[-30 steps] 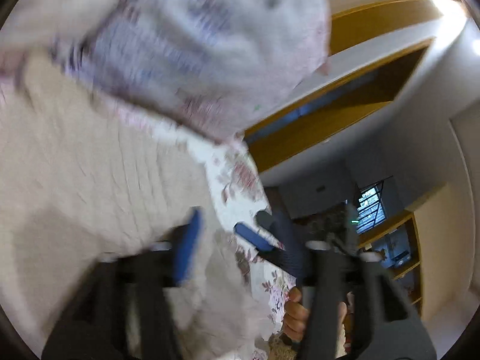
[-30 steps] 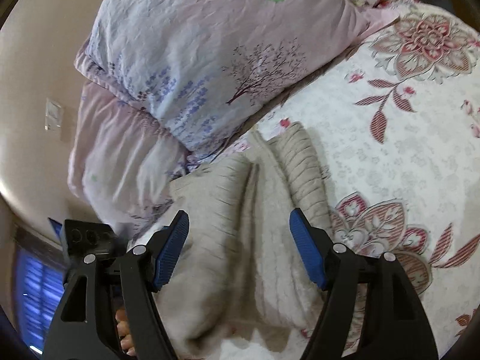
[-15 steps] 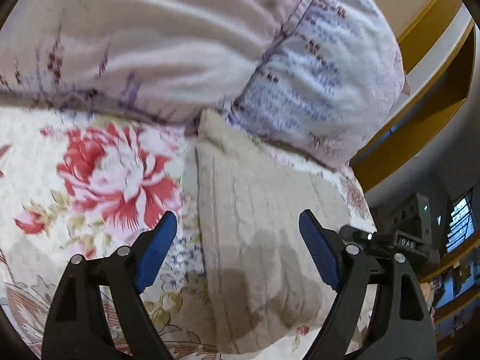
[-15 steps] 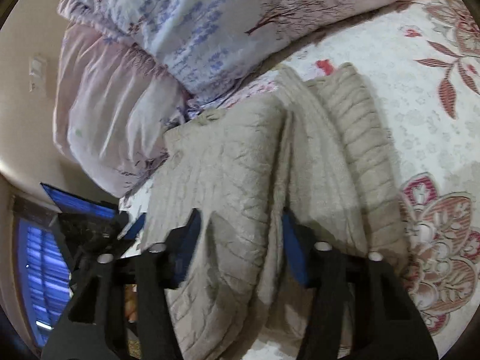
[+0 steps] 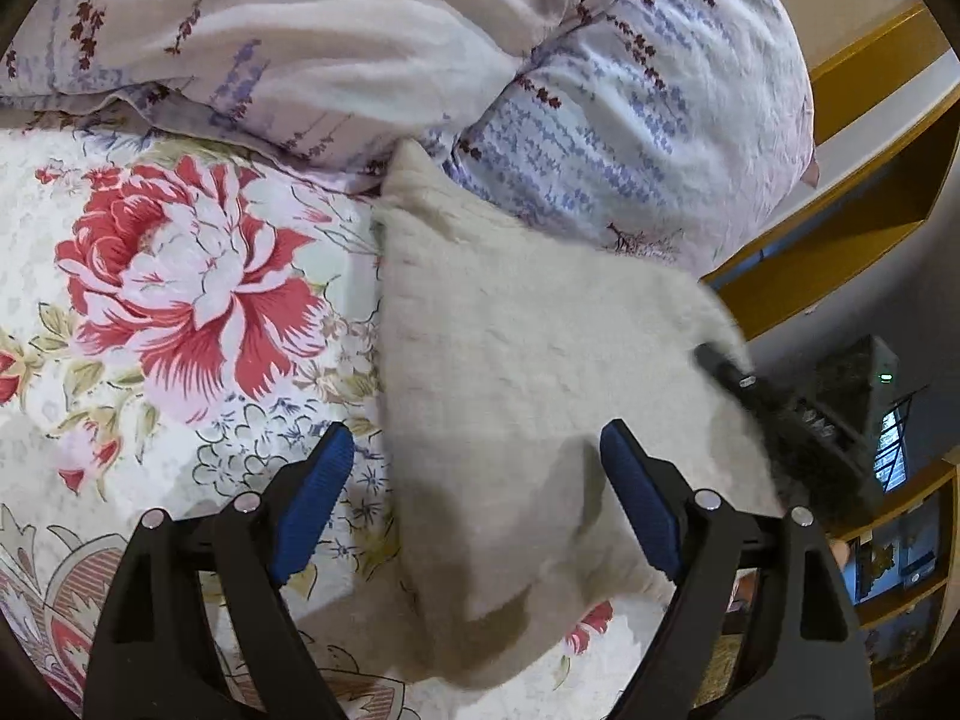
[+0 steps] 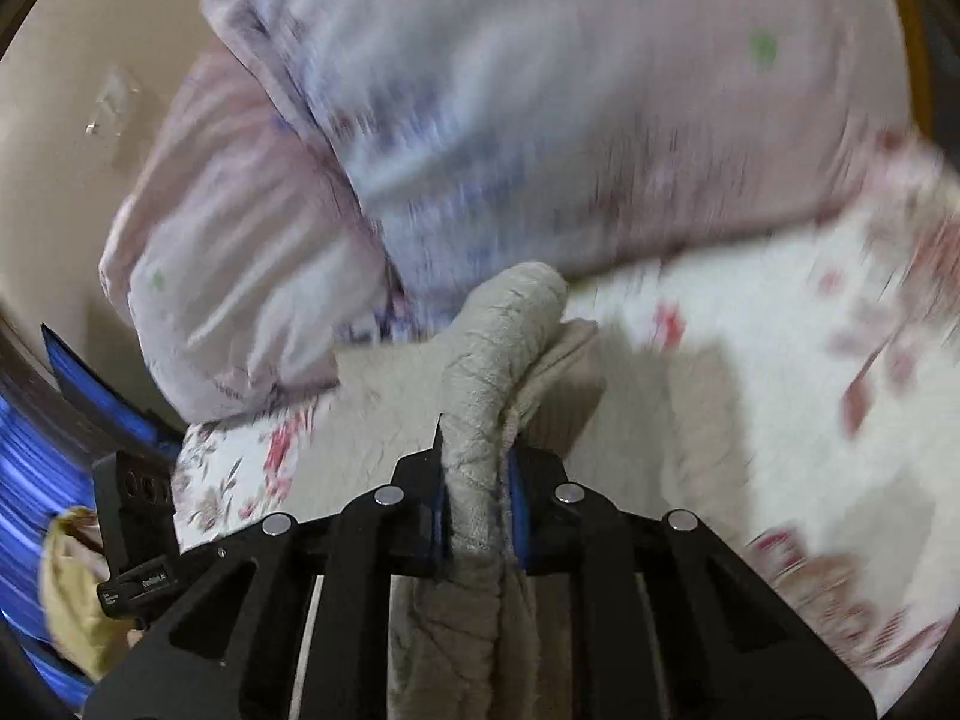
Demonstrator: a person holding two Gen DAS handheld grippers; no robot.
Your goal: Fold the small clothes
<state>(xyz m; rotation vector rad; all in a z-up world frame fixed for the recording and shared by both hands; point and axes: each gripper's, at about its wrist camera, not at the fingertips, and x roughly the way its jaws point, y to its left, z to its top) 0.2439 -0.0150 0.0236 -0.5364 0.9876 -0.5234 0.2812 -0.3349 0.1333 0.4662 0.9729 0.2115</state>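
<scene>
While the right tool (image 6: 477,516) is pinched tight on a raised fold of the beige knit garment (image 6: 498,360), the left tool (image 5: 474,498) hangs above the bed (image 5: 180,300) with its blue pads (image 5: 309,498) spread wide, gripping nothing. From the left wrist view the garment (image 5: 510,360) lies folded on the floral bedspread, its far end touching the lavender-print pillows (image 5: 600,120) at the head of the bed. From the right wrist view the pillows (image 6: 540,90) and bedspread (image 6: 750,390) are blurred.

Right gripper (image 6: 474,516) now clamped on beige garment (image 6: 480,396) fold (open before), seemingly lifting it.
</scene>
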